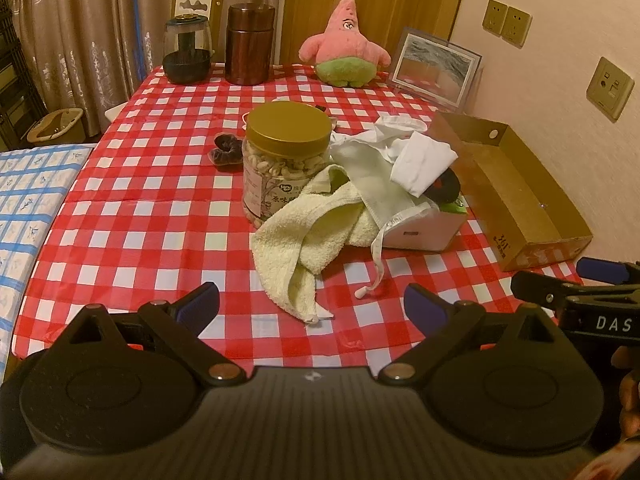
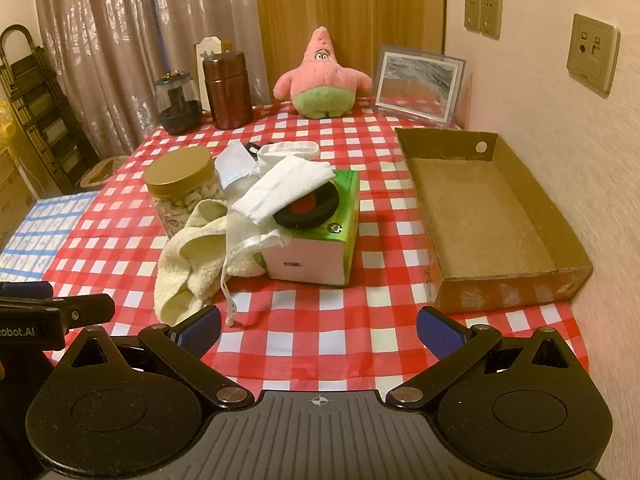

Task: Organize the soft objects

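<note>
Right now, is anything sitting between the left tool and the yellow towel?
Nothing visible. The left tool is open, and only bare checked tablecloth lies between it and the near end of the yellow towel. The nut jar stands behind the towel, not in front.

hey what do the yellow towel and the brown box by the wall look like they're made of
Yellow towel: looks like terry cotton, with a matte, nubbly looped pile and limp folds. Brown box: seems to be plain cardboard, dull brown with thin walls and scuffed, whitish wear along its near edge.
</note>
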A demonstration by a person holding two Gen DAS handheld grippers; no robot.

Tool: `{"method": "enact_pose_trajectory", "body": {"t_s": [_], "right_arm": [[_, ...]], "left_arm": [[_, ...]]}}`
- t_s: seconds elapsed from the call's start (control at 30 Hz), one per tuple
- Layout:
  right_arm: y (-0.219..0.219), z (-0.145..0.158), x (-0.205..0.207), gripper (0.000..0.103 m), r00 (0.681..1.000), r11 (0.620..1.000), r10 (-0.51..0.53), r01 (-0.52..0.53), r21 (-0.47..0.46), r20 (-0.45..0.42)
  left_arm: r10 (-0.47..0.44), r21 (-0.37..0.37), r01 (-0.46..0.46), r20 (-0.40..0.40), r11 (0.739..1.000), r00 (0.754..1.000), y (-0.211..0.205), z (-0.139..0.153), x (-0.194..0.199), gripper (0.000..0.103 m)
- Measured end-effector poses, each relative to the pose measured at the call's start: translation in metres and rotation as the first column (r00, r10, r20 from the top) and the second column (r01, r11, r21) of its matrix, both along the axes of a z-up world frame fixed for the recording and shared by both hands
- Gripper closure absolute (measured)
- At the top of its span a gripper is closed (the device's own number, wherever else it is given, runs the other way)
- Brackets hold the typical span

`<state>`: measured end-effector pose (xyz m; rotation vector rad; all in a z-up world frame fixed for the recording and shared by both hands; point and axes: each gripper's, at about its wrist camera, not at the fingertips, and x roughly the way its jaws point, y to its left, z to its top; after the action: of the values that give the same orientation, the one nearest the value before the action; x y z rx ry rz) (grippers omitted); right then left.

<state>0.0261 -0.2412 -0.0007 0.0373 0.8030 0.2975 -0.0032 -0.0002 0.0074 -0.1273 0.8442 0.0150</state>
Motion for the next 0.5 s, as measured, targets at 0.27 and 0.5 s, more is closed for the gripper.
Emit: {"method": "enact_pose_trajectory", "body": {"t_s": [0.27, 0.5], "right_arm": [[-0.0002, 0.0004, 0.0003, 0.0, 1.0, 1.0, 0.001, -0.001, 0.0, 0.002], [-0.0005, 0.0016, 0.0013, 0.0, 1.0, 1.0, -0.002, 0.002, -0.002, 0.004]], "left_arm": [[0.0, -0.002, 0.0, 0.001, 1.0, 1.0, -0.0016, 0.0, 0.0002, 0.005], [-0.002, 0.002, 0.002, 0.002, 1.0, 1.0, -0.0052, 0.0011, 0.0011, 0.005]]}}
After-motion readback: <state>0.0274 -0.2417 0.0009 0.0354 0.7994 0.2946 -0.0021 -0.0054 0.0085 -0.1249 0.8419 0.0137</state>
